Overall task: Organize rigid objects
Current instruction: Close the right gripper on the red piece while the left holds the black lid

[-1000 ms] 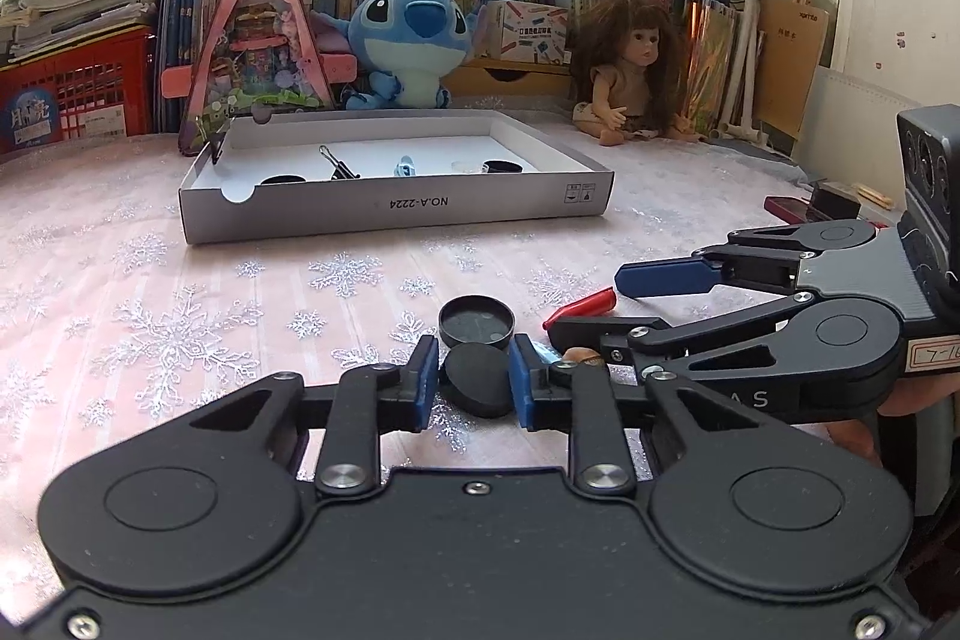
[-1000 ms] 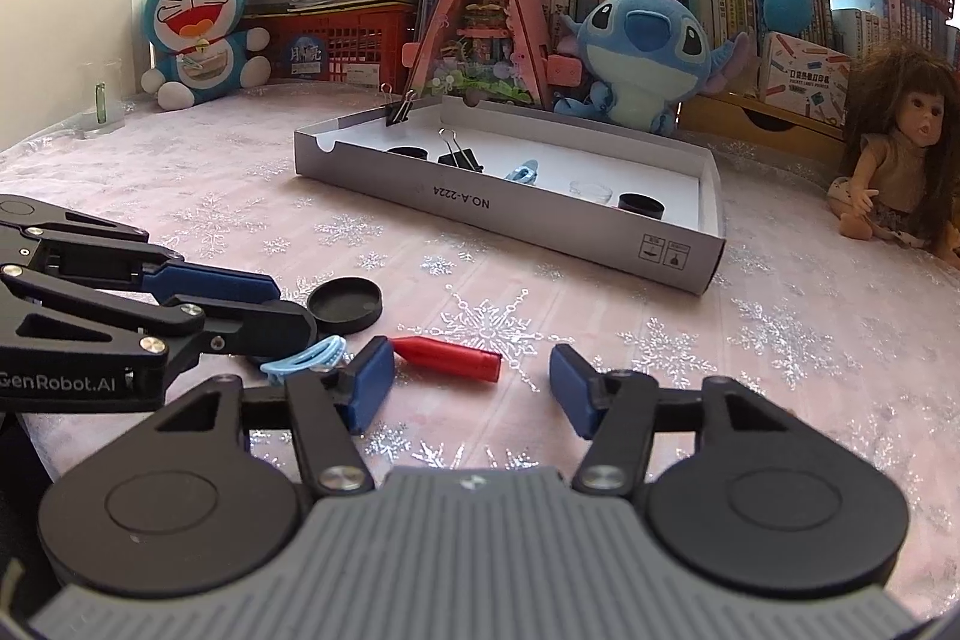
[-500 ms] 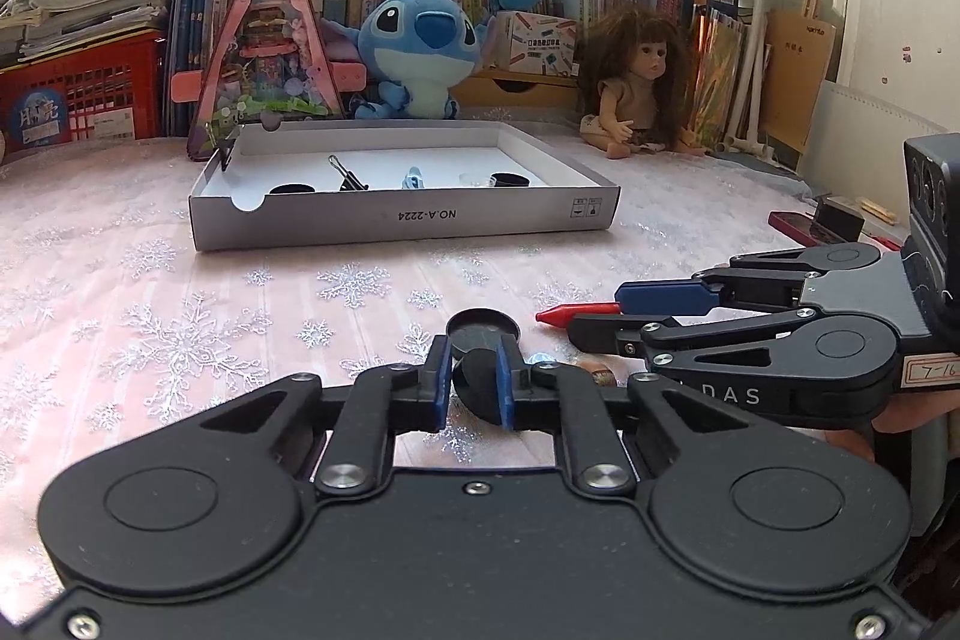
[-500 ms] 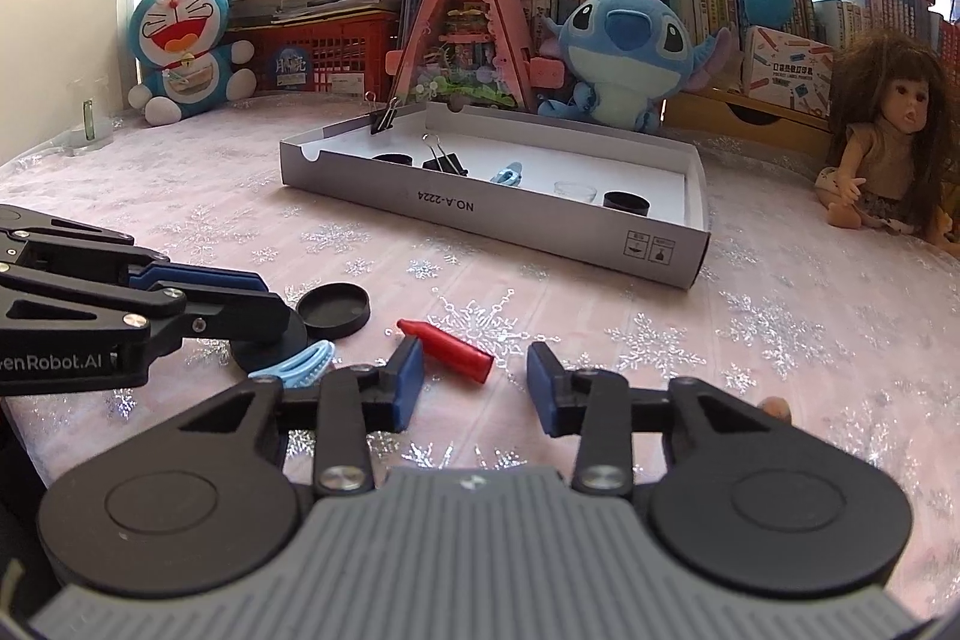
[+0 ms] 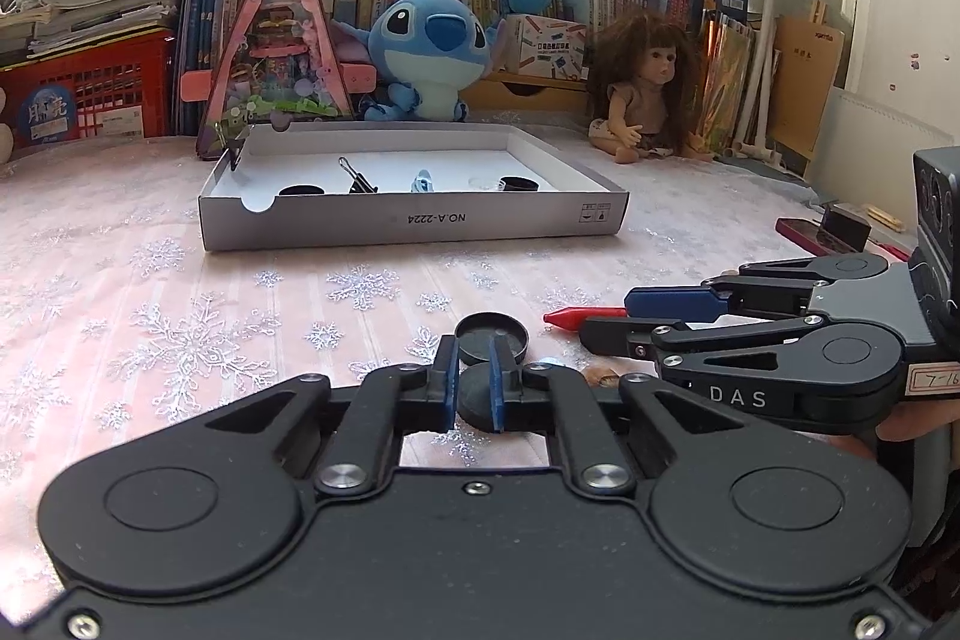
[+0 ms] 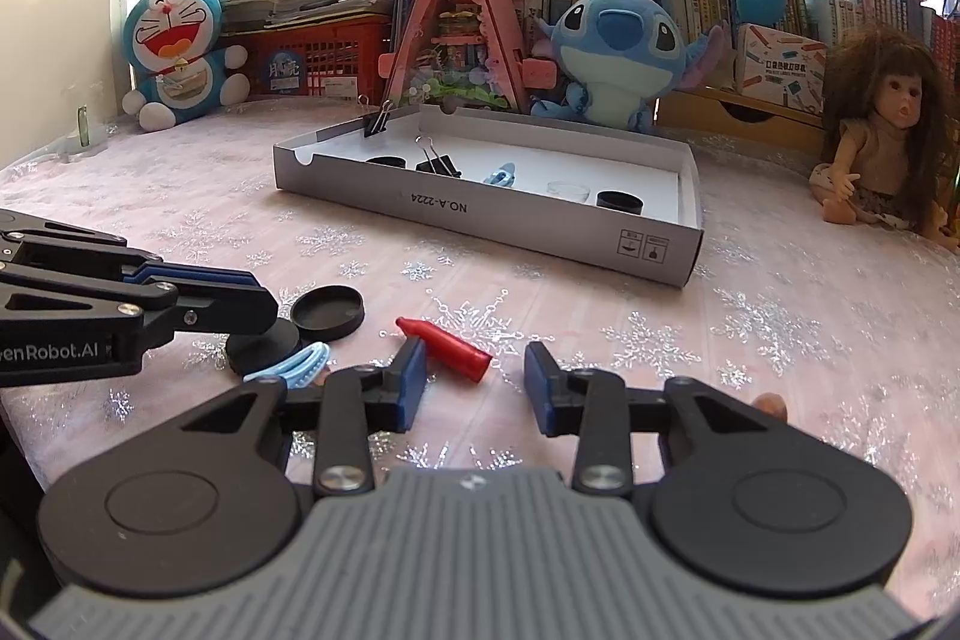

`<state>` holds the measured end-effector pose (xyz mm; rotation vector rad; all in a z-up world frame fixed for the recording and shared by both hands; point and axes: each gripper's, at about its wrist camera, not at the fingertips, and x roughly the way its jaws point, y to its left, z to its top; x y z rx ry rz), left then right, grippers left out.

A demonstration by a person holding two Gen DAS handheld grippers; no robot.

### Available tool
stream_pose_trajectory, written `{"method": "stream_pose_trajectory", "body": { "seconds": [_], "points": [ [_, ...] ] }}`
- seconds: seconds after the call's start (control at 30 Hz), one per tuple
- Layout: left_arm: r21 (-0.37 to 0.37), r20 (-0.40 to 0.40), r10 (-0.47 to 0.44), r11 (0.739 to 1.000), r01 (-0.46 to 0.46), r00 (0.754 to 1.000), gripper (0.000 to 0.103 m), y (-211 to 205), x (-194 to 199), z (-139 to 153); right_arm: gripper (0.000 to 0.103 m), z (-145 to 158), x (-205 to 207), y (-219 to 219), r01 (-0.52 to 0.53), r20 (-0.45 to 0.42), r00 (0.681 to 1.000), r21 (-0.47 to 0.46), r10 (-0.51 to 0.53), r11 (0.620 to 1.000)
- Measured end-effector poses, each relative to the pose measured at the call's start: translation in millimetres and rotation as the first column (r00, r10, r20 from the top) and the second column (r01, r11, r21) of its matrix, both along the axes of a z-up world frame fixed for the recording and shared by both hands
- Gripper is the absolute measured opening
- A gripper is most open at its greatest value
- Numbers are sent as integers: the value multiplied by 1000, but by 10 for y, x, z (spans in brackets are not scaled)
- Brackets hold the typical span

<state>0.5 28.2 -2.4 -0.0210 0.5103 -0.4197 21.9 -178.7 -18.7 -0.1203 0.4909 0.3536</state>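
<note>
The work surface is a table covered in a pink cloth with silver snowflakes (image 5: 180,340), backed by shelves of books, plush toys and a doll (image 6: 888,124).

Your left gripper (image 5: 474,370) has its blue pads pressed on the edge of a black round lid (image 5: 477,403), which is pinched between them low over the cloth. In the right wrist view that lid (image 6: 264,343) sits just under the left fingers. A second black lid (image 6: 327,310) lies flat on the cloth directly beyond it, close enough that I cannot tell whether the two touch.

Your right gripper (image 6: 474,385) stands partly open with nothing clamped. The red crayon (image 6: 447,349) lies on the cloth just ahead of its left pad, its blunt end reaching in front of the gap; the pads do not press on it.

A light blue clip (image 6: 294,367) lies beside the held lid.

The grey cardboard tray (image 6: 480,220) sits farther back, well apart from both grippers. It holds two black binder clips, a blue clip, a clear small piece and two black lids.
</note>
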Motion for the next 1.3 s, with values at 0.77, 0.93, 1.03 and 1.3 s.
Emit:
{"method": "stream_pose_trajectory", "body": {
  "seconds": [0.77,0.93,1.03,1.3],
  "points": [
    [54,44,-62,997,60,997,26,-14,-177,16,57,37,90,-102,158,-21,987,-34,-159,987],
    [82,54,-84,993,79,995,34,-78,-219,-6,57,53,106,-141,209,-20,977,-58,-210,976],
    [98,55,-85,992,79,995,35,-110,-210,-21,58,43,118,-164,230,-19,973,-82,-232,970],
    [88,35,-60,995,56,998,36,-120,-137,-49,64,79,115,-329,249,-49,967,15,-248,968]
  ]
}}
